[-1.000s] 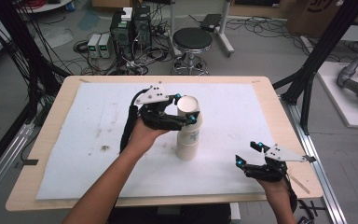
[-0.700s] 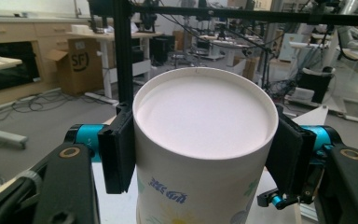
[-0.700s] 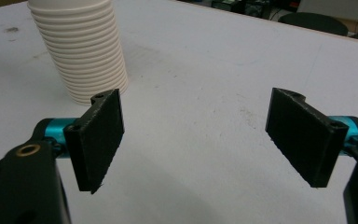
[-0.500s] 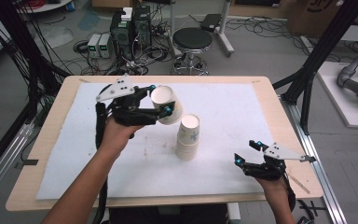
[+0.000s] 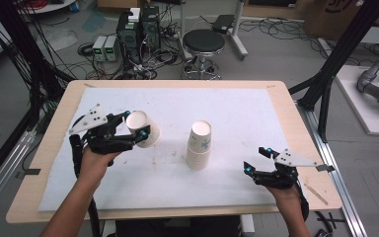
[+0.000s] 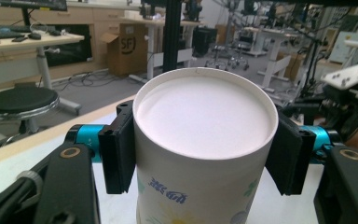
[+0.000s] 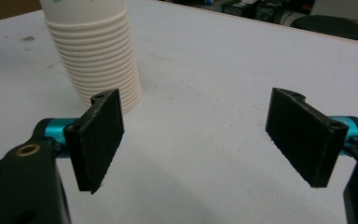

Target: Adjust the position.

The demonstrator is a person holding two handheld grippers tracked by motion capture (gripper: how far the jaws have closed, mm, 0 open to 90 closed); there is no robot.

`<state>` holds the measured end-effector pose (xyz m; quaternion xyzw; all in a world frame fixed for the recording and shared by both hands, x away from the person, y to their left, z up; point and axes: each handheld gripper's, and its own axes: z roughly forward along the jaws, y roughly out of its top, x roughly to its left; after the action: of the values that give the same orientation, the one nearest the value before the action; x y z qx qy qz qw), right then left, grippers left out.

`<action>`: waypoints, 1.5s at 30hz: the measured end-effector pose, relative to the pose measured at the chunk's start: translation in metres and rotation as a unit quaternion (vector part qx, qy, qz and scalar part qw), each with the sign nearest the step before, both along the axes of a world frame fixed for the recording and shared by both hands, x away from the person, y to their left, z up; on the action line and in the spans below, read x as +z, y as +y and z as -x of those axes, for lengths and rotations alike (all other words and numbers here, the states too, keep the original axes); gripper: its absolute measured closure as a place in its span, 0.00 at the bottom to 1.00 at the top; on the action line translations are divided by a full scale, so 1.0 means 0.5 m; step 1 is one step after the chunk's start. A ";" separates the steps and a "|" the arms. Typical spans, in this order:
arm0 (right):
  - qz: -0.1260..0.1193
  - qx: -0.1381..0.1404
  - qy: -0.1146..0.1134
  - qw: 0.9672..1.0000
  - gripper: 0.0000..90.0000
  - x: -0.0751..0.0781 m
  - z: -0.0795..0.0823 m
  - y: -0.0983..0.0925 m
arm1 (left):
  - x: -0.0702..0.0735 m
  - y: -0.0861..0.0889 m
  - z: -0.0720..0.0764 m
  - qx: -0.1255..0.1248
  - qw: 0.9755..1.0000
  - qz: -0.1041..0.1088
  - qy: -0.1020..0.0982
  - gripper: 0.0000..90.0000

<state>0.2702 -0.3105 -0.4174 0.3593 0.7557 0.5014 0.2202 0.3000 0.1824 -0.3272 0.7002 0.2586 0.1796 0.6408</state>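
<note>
1. White paper cup (image 5: 145, 130), printed with small blue and green marks, is clamped between the two black pads of the left gripper (image 5: 134, 127); in the left gripper view the pads press on opposite sides of its wall just under the flat closed end (image 6: 205, 116), which faces the camera.
2. A second ago this cup sat on top of the stack of cups (image 5: 198, 147) with the left gripper around it. Half a second ago it was lifted off and carried to the left, and now it hangs farther left and lower, well apart from the stack, above the white sheet (image 5: 237, 106) that covers the wooden table (image 5: 54, 128).
3. The stack stands where it stood, near the middle of the sheet, upside down with its closed end up.
4. The right gripper (image 5: 257, 159) rests at the near right part of the sheet as before, its jaws spread wide with nothing between them; the right gripper view shows only bare sheet between the two pads (image 7: 100, 135).
5. The held cup's open end is cut off by the lower edge of the left gripper view, and from above its mouth is hidden behind the gripper.
6. The top of the stack is cut off in the right gripper view, where its ribbed rims (image 7: 100, 70) are too many and too fine to count surely.
7. Count: one held cup, one stack, two grippers, one sheet, one table.
</note>
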 end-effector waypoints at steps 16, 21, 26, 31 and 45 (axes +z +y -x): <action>-0.023 0.075 0.007 0.997 0.22 0.020 0.024 0.045 | -0.072 -0.017 0.073 -0.025 1.000 0.003 -0.001 0.39; -0.025 0.108 0.010 0.994 0.22 0.021 0.022 0.062 | -0.087 -0.015 0.082 -0.029 1.000 0.001 0.008 0.39; -0.024 0.135 0.020 0.990 0.22 0.023 0.026 0.088 | -0.101 -0.016 0.085 -0.043 0.999 0.005 0.016 0.39; -0.022 0.169 0.015 0.985 0.22 0.029 0.032 0.123 | -0.114 -0.026 0.088 -0.058 0.998 0.001 0.026 0.39; -0.012 0.227 0.016 0.974 0.22 0.033 0.032 0.191 | -0.110 -0.077 0.093 -0.127 0.992 -0.006 0.025 0.40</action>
<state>0.2542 -0.2150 -0.4011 0.1889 0.8150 0.5413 0.0842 0.2535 0.1440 -0.3823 0.7354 0.1824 0.0807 0.6477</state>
